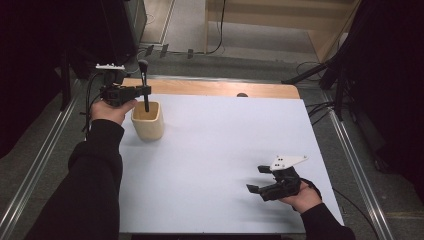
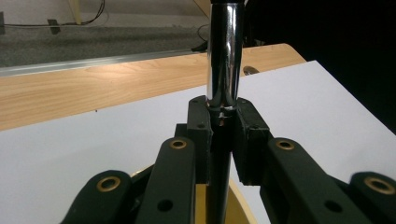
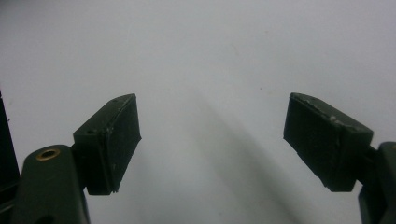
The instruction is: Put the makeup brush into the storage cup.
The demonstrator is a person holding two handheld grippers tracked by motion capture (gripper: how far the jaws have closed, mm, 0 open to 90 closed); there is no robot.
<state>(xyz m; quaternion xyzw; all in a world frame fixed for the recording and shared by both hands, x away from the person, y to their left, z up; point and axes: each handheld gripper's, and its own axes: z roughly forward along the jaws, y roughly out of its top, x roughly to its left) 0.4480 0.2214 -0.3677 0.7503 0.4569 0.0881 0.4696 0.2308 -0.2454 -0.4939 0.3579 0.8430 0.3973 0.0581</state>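
Left gripper [image 1: 145, 91] holds brush [image 1: 145, 85] upright over cup [image 1: 148, 121]

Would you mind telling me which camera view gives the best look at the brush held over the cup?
The high view: it shows the whole brush upright in the left gripper, its lower end inside the cream cup. The left gripper view shows its chrome ferrule and dark handle close up between shut jaws. The right gripper view shows open jaws over the white table.

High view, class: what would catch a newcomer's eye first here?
The left gripper, at the table's far left, is shut on a brush held upright over a cream cup, its lower end inside the rim. Near the right edge of the white table, the right gripper waits, jaws apart.
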